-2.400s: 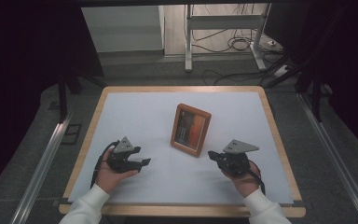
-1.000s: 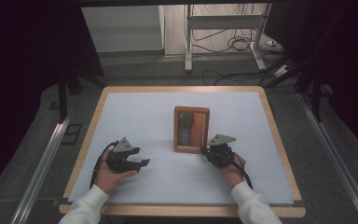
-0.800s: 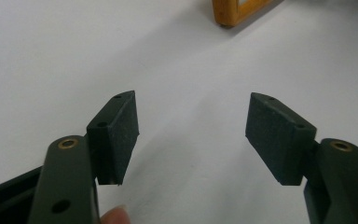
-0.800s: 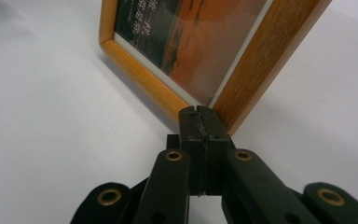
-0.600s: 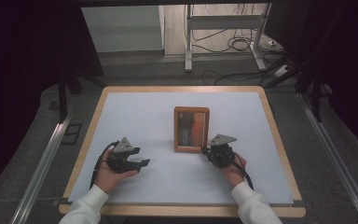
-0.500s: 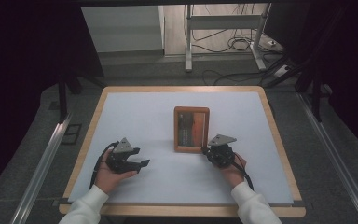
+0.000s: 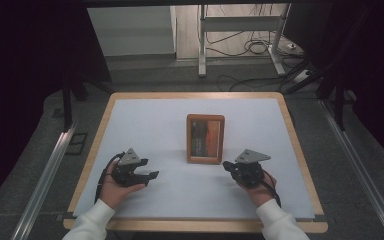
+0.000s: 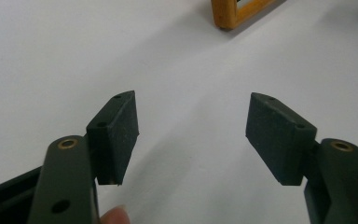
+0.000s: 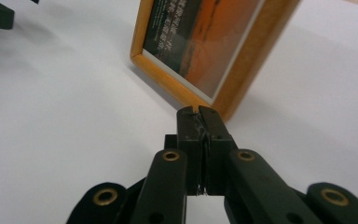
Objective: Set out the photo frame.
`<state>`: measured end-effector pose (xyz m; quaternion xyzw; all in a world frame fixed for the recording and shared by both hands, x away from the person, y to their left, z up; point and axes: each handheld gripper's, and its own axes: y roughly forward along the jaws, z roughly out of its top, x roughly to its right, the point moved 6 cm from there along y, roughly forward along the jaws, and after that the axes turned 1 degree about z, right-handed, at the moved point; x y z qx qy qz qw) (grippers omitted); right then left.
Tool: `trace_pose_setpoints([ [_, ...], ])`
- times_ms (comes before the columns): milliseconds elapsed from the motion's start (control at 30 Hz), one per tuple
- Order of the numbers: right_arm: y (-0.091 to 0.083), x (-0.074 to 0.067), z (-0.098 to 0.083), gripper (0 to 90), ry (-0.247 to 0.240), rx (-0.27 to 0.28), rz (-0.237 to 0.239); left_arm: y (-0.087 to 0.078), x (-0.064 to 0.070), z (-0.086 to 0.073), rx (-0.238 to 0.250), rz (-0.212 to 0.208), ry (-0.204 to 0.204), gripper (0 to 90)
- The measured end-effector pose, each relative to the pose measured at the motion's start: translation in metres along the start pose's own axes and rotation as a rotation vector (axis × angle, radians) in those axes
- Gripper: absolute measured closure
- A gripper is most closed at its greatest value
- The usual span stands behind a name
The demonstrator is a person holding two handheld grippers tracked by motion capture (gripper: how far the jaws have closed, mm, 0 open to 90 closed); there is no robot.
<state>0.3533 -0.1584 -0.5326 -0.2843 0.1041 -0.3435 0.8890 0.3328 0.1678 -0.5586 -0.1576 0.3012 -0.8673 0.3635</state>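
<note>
High view: wooden picture frame (image 7: 206,138) lies roughly mid worktop (image 7: 150,120), long side running away from the person, nothing else on the white top. Left hand-held gripper (image 7: 150,175) sits well left of the frame, near the front edge, jaws apart w/ nothing between. Right hand-held gripper (image 7: 226,165) is just off the frame's near right corner, not touching as far as I can tell; hand (image 7: 260,190) behind it. Left gripper view: both pads (image 8: 116,135) wide apart over bare white surface, empty; a corner of the frame (image 8: 237,14) shows far up top. Right gripper view: right hand-held gripper (image 9: 199,110) jaws pressed together bar a hairline gap, holding nothing; tips sit just short of the frame's (image 9: 205,51) wooden border, at the corner nearest the camera. Frame face shows an orange/dark print, prob. behind glass or clear plastic. Handling, my read: light, stiff, but the glazing is fragile and slick, so don't pinch or push on the face. Wood border is the grip spot; take it across one long rail or at a corner, pads on front and back of the rail. Lying flat means no gap under it, so one edge prob. needs tipping up first. Shut tips could nudge or lever the edge; open jaws needed for an actual grab.
</note>
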Motion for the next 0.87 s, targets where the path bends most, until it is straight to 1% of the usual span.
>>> trace_pose_setpoints([
  [33, -0.004, 0.001, -0.002, 83.0, 0.006, -0.002, 0.005, 0.000, 0.000, 0.000, 0.001, 0.002, 0.000, 33.7],
  [67, -0.007, 0.002, -0.004, 77.2, 0.013, -0.010, 0.009, 0.000, 0.000, 0.000, 0.003, 0.003, -0.001, 33.4],
  [133, -0.014, 0.004, -0.011, 62.2, 0.020, -0.014, -0.015, -0.001, 0.000, 0.000, 0.005, 0.005, -0.004, 33.2],
  [167, -0.018, 0.005, -0.015, 56.1, 0.029, -0.017, -0.026, -0.001, -0.001, 0.000, 0.006, 0.006, -0.007, 33.1],
  [200, -0.021, 0.006, -0.019, 51.7, 0.037, -0.023, -0.031, -0.001, -0.001, 0.000, 0.006, 0.007, -0.008, 33.0],
  [333, -0.035, 0.013, -0.034, 40.2, 0.034, -0.036, -0.056, 0.000, -0.001, -0.001, 0.001, 0.007, -0.006, 32.7],
  [467, -0.046, 0.025, -0.045, 34.1, 0.054, -0.027, -0.103, 0.000, -0.002, -0.001, 0.002, 0.007, -0.007, 32.1],
  [600, -0.046, 0.035, -0.051, 31.6, 0.081, -0.026, -0.125, 0.000, -0.004, -0.002, -0.003, 0.008, -0.011, 32.1],
  [633, -0.046, 0.036, -0.050, 31.1, 0.086, -0.023, -0.126, 0.000, -0.004, -0.002, -0.003, 0.008, -0.011, 32.0],
  [767, -0.045, 0.035, -0.048, 28.5, 0.075, -0.009, -0.131, 0.000, -0.004, -0.002, 0.000, 0.007, -0.012, 32.0],
  [867, -0.044, 0.035, -0.048, 27.0, 0.066, -0.011, -0.135, 0.001, -0.004, -0.002, -0.001, 0.006, -0.012, 31.9],
])
